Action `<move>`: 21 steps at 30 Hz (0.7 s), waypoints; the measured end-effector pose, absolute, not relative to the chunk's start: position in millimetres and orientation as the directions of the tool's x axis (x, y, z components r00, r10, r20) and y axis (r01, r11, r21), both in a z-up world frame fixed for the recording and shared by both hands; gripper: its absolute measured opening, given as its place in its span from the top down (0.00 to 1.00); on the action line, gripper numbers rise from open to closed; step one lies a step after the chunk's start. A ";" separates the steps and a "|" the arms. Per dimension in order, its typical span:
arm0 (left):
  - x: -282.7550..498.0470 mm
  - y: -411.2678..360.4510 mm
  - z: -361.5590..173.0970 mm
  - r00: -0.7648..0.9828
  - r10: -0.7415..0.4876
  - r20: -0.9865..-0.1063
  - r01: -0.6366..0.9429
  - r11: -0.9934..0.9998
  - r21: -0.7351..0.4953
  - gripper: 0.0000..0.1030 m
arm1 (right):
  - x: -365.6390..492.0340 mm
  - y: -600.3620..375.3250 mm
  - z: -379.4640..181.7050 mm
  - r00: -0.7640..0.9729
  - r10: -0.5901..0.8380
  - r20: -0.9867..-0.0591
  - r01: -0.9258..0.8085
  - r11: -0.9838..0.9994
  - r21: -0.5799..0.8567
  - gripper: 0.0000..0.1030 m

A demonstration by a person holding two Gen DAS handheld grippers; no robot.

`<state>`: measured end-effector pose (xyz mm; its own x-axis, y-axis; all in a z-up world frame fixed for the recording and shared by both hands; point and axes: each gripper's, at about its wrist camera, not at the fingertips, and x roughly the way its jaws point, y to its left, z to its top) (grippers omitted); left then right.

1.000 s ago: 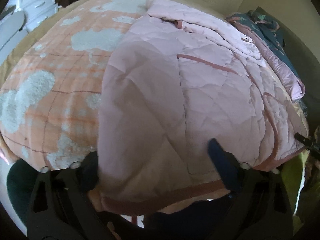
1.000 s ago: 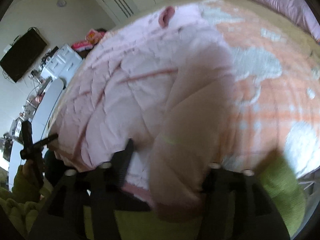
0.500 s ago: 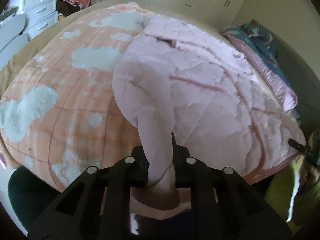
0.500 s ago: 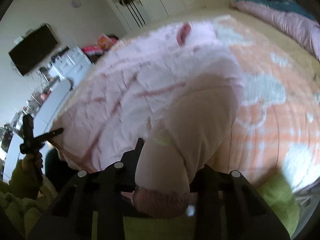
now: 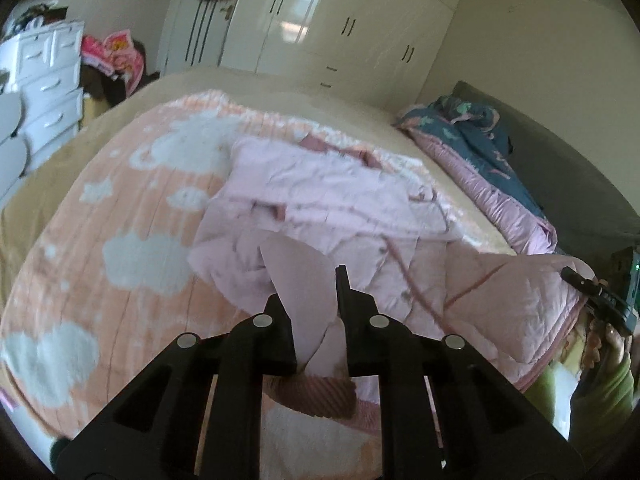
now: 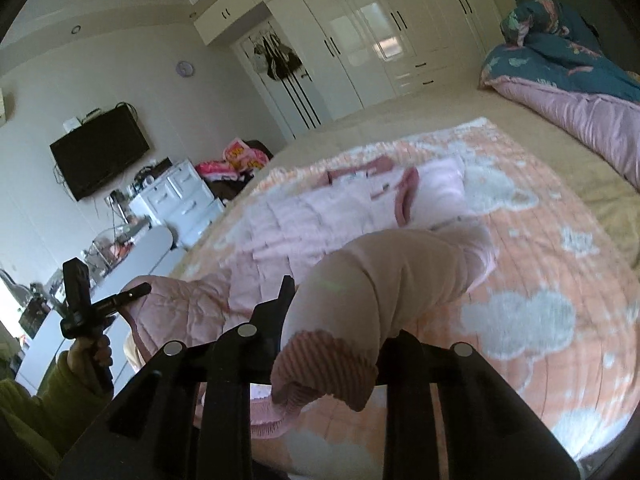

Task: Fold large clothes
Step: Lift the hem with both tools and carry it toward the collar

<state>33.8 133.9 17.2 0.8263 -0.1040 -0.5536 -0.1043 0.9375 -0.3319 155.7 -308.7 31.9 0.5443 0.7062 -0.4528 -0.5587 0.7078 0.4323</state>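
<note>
A large quilted pink jacket (image 5: 328,208) lies on the bed, lifted at its near end; it also shows in the right wrist view (image 6: 304,220). My left gripper (image 5: 310,300) is shut on one pink sleeve near its ribbed cuff (image 5: 316,394) and holds it above the bed. My right gripper (image 6: 340,312) is shut on the other sleeve (image 6: 380,280), whose ribbed cuff (image 6: 324,368) hangs over the gripper body. Each gripper shows in the other's view, at the far right (image 5: 592,296) and the far left (image 6: 96,304).
An orange blanket with white clouds (image 5: 120,248) covers the bed. A teal and pink duvet (image 5: 488,160) is heaped at the right side. White drawers (image 5: 44,80) stand left, white wardrobes (image 5: 320,24) behind. A television (image 6: 100,152) hangs on the wall.
Both grippers closed on the sleeves, then rose and pulled back. The jacket's near end lifted off the bed and more of the room came into view.
</note>
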 end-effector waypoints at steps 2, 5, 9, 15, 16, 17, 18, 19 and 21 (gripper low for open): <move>43.0 133.2 28.6 0.838 -0.103 -0.536 -0.092 0.941 -0.326 0.93 | 163.8 -306.8 39.6 0.546 0.709 -0.447 -0.559 0.705 0.436 0.78; 55.2 135.4 42.0 0.851 -0.105 -0.514 -0.079 0.943 -0.324 0.93 | 177.6 -305.4 52.0 0.548 0.711 -0.441 -0.550 0.704 0.450 0.78; 70.3 143.6 58.6 0.866 -0.105 -0.488 -0.077 0.938 -0.339 0.93 | 191.2 -304.2 69.4 0.566 0.706 -0.425 -0.542 0.708 0.453 0.78; 92.1 155.7 90.4 0.889 -0.083 -0.451 -0.088 0.935 -0.345 0.93 | 218.4 -307.7 94.9 0.595 0.698 -0.398 -0.523 0.713 0.467 0.78; 95.0 157.0 94.5 0.892 -0.078 -0.446 -0.090 0.935 -0.343 0.93 | 222.6 -308.1 98.4 0.599 0.697 -0.395 -0.519 0.713 0.471 0.78; 98.2 157.8 98.8 0.894 -0.072 -0.442 -0.092 0.936 -0.339 0.93 | 225.7 -308.2 100.9 0.602 0.695 -0.392 -0.517 0.714 0.472 0.78; 101.7 159.1 103.3 0.896 -0.067 -0.438 -0.093 0.937 -0.336 0.93 | 231.2 -308.2 105.4 0.607 0.693 -0.388 -0.513 0.715 0.475 0.78; 105.3 160.5 107.3 0.898 -0.064 -0.435 -0.095 0.938 -0.333 0.93 | 234.6 -308.9 106.9 0.608 0.694 -0.385 -0.511 0.714 0.479 0.78; 111.9 162.2 113.5 0.901 -0.056 -0.431 -0.098 0.940 -0.327 0.93 | 242.6 -308.3 112.3 0.613 0.693 -0.381 -0.505 0.714 0.485 0.78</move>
<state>111.9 162.2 113.5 0.9008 -0.0557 -0.4305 -0.0983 0.9398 -0.3272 242.6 -308.3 112.4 0.6128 0.6926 -0.3805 -0.5054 0.7136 0.4851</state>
